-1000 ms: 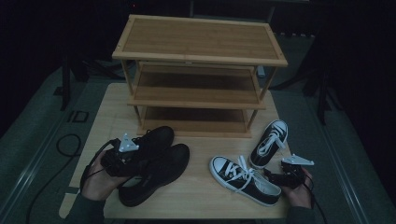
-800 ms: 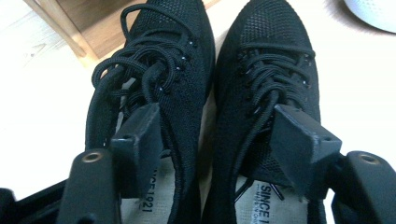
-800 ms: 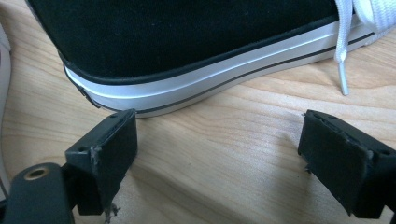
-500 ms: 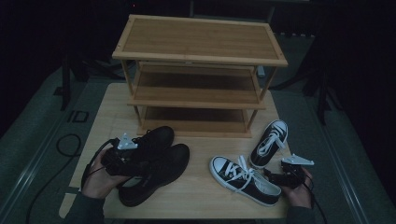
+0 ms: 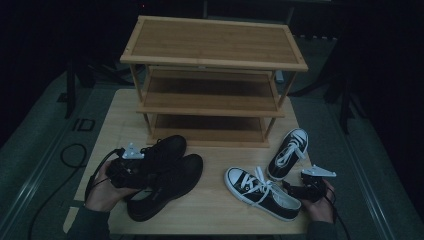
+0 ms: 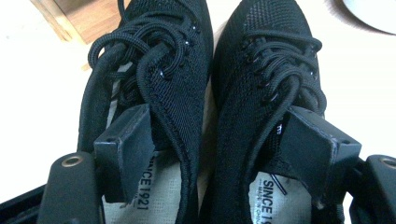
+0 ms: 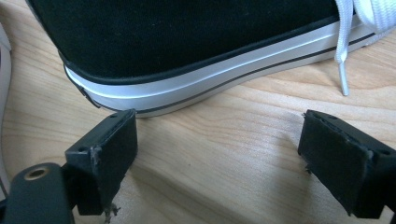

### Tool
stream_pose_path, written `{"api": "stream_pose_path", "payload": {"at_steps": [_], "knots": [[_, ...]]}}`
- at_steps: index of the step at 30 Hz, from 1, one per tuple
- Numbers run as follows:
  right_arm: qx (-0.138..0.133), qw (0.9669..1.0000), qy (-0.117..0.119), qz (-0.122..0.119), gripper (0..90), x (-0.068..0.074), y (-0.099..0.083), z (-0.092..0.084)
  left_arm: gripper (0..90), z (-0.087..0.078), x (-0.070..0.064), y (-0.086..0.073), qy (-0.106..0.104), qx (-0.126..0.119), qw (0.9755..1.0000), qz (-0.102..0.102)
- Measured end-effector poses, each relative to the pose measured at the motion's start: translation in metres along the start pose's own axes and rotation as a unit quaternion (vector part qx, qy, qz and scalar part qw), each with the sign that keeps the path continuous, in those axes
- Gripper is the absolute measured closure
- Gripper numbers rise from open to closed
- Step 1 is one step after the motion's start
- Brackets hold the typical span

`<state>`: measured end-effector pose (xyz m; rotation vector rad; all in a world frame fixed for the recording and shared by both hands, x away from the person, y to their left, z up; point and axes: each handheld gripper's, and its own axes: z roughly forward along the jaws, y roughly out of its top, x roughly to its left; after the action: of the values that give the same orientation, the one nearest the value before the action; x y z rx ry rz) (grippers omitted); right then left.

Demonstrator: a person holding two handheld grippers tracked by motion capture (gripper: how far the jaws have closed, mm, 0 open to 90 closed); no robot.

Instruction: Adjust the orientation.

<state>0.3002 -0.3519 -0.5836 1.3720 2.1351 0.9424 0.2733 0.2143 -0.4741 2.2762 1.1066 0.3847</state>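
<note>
- Black shoes (image 6: 205,93), two of them, lie side by side right in front of our left gripper (image 6: 219,154), with their toes pointing away from it.
- We have one jaw of that gripper inside each shoe. The two inner walls of the shoes sit pressed together between the jaws, so our left gripper is squeezing the pair.
- From the high view, we see our left gripper (image 5: 131,167) and the hand behind it at the heels of the black shoes (image 5: 167,175).
- Past the toes of the black shoes stands a wooden shoe rack (image 5: 212,80) with three shelves.
- Our right gripper (image 7: 219,163) has its jaws spread wide apart, with nothing between them but the wooden table (image 7: 224,140).
- Just ahead of those jaws is the heel of a black sneaker (image 7: 187,42) with a white sole. It is close to the jaws but they do not touch it.
- A white lace (image 7: 343,51) hangs down from the sneaker to the table, ahead of one jaw.
- From the high view, our right gripper (image 5: 300,192) sits just behind that sneaker (image 5: 260,192).
- A second black sneaker (image 5: 289,152) lies a little farther ahead of our right gripper, near the rack.
</note>
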Motion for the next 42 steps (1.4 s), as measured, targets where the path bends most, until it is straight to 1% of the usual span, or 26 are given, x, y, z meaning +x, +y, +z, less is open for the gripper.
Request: {"api": "stream_pose_path", "payload": {"at_steps": [4,7,8,10,13,14,15,16,17,20,22,23,26,28,31,33,34,37,42], "knots": [[0.000,1.0000,0.000,0.000,11.7,0.000,0.000,0.000,26.2,0.004,0.001,-0.001,0.001,0.013,0.9999,0.002],[0.000,1.0000,0.000,0.000,11.7,0.000,0.000,0.000,27.6,0.006,0.001,-0.001,0.000,0.017,0.9999,0.002],[0.000,1.0000,0.000,0.000,11.7,0.000,0.000,0.000,30.5,0.006,0.002,-0.001,0.001,0.018,0.9998,0.003],[0.000,1.0000,0.000,0.000,11.7,0.000,0.000,0.000,33.7,0.006,0.003,-0.002,0.006,0.021,0.9998,-0.001],[0.000,1.0000,0.000,0.000,11.7,0.000,0.000,0.000,37.4,0.009,0.003,-0.002,0.008,0.028,0.9996,0.001],[0.000,1.0000,0.000,0.000,11.7,0.000,0.000,0.000,38.7,0.009,0.002,-0.002,0.009,0.031,0.9994,0.006],[0.000,1.0000,0.000,0.000,11.7,0.000,0.000,0.000,40.1,0.009,0.002,-0.002,0.009,0.031,0.9994,0.006],[0.000,1.0000,0.000,0.000,11.7,0.000,0.000,0.000,40.1,0.010,0.001,-0.001,0.011,0.039,0.9991,0.014],[0.000,1.0000,0.000,-0.001,11.7,0.000,0.000,0.000,42.5,0.010,0.001,-0.001,0.015,0.045,0.9987,0.017],[0.000,1.0000,0.000,0.000,11.7,0.000,0.000,0.000,44.0,0.015,0.000,-0.001,0.018,0.063,0.9977,0.018],[0.000,1.0000,0.000,-0.001,11.7,0.000,0.000,0.000,45.5,0.019,-0.002,0.000,0.028,0.076,0.9965,0.023],[0.000,1.0000,0.000,-0.001,11.7,0.000,0.000,0.000,46.5,0.020,-0.002,0.000,0.028,0.079,0.9962,0.026],[0.000,1.0000,0.000,0.000,11.7,0.000,0.000,0.000,52.0,0.022,-0.003,0.001,0.024,0.082,0.9960,0.025],[0.000,1.0000,0.001,0.000,11.7,0.000,0.000,0.000,57.9,0.023,-0.003,0.001,0.019,0.079,0.9964,0.023],[0.000,1.0000,0.001,0.000,11.7,0.000,0.000,0.000,68.8,0.022,-0.003,0.001,0.016,0.076,0.9967,0.025],[0.000,1.0000,0.001,0.000,11.7,0.000,0.000,0.000,78.6,0.022,-0.002,0.001,0.015,0.074,0.9969,0.023],[-0.001,1.0000,0.001,0.000,11.7,0.000,0.000,0.000,80.9,0.022,-0.002,0.001,0.016,0.073,0.9970,0.022],[0.000,1.0000,0.001,0.000,11.7,0.000,0.000,0.000,82.6,0.022,-0.002,0.000,0.012,0.071,0.9972,0.022],[0.000,1.0000,0.001,0.000,11.7,0.000,0.000,0.000,83.8,0.020,-0.001,0.000,0.010,0.064,0.9978,0.015]]}}
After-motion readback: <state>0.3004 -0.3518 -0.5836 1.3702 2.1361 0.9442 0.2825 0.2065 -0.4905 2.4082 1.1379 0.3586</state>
